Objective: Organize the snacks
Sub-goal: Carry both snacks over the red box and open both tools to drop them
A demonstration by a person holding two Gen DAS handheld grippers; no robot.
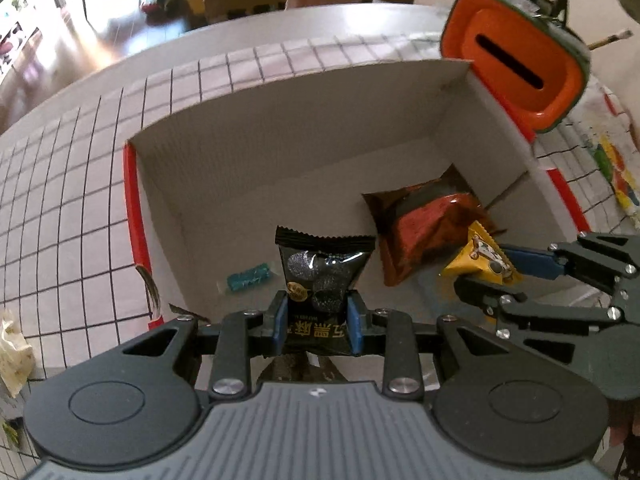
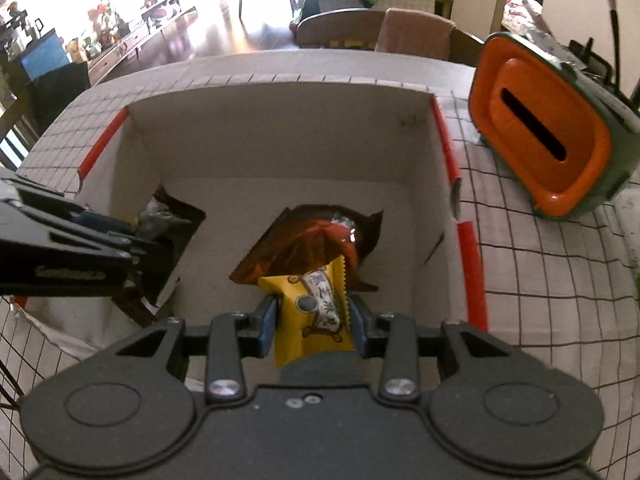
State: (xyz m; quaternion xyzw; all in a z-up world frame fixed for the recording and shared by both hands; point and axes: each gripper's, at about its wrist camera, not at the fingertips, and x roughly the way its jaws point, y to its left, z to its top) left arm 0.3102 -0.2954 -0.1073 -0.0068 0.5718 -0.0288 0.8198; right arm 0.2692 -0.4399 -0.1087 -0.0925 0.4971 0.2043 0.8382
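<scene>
One brown packet and teal candy inside white box.

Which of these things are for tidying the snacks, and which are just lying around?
For the job: black snack packet in left gripper; yellow snack packet in right gripper; white box; brown-red packet; teal candy.

Lying about: orange container; checked tablecloth.

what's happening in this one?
Snack sorting into a white cardboard box. The left gripper holds a black snack packet over the box; the right gripper holds a yellow packet above a brown-red packet already lying inside. A small teal candy also lies in the box. Neither held packet is released yet.
</scene>
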